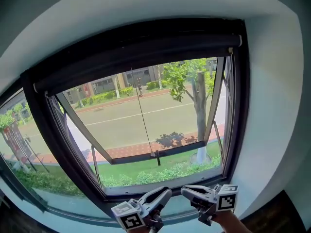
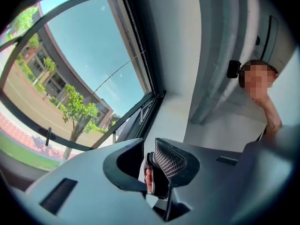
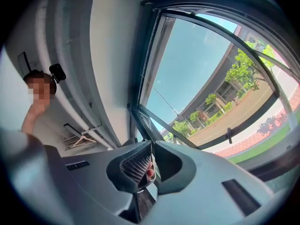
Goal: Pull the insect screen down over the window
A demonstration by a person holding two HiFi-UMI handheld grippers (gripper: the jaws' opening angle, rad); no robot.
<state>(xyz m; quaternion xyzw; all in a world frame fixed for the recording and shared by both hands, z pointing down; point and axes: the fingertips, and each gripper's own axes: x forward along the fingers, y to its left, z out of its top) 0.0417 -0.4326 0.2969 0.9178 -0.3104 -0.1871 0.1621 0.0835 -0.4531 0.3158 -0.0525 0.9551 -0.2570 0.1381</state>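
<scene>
The insect screen is rolled up inside a black housing (image 1: 141, 47) along the top of the window frame (image 1: 235, 130). A thin pull cord (image 1: 143, 113) hangs from it to a small end piece (image 1: 153, 154) about two thirds of the way down the opening. The cord also shows as a fine line in the left gripper view (image 2: 115, 77) and the right gripper view (image 3: 163, 96). My left gripper (image 1: 165, 192) (image 2: 149, 148) and right gripper (image 1: 185, 191) (image 3: 151, 145) hang side by side below the sill, well under the cord. The left jaws stand a little apart, the right ones are shut, and both are empty.
The glass sash (image 1: 160, 154) is swung outward, with a street, trees and lawn beyond. White wall (image 1: 272, 106) borders the window on the right. Behind the grippers, a person wears a head camera (image 3: 57, 72), and a clothes hanger (image 3: 83, 138) hangs on a rail.
</scene>
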